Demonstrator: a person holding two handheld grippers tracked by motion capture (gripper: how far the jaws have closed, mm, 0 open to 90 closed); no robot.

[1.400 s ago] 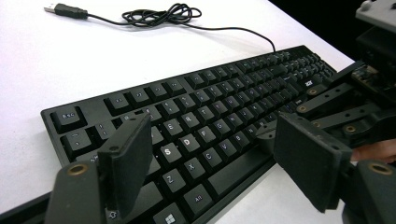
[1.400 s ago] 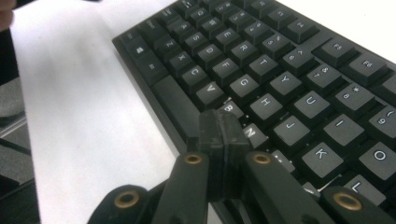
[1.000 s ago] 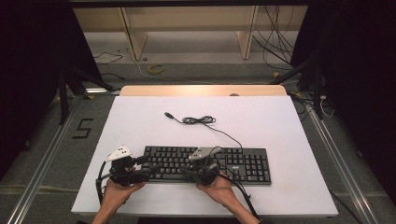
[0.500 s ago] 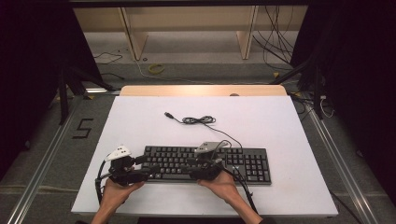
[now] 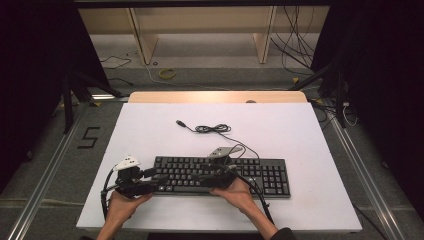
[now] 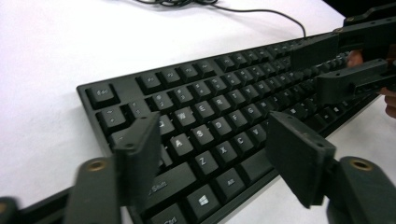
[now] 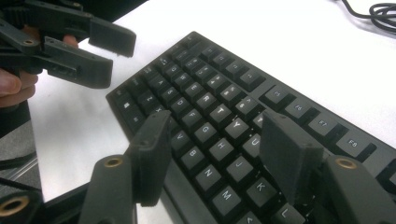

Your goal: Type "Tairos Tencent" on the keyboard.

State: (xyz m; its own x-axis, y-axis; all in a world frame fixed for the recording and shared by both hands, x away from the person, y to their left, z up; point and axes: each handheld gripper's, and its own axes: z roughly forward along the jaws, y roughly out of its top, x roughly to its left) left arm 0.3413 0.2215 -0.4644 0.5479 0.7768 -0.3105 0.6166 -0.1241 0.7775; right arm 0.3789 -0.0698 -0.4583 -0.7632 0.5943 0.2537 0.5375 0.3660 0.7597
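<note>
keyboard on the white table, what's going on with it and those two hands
A person holds a pair of tongs in each hand over the flat black plastic keyboard on the white table. The left tongs hang open above the keys at its left end, their jaws having just closed a little. The right tongs hang open above the middle letter keys, their jaws having just opened; nothing is gripped between either pair. The keyboard's thin black cable lies coiled farther back, unplugged.
</note>
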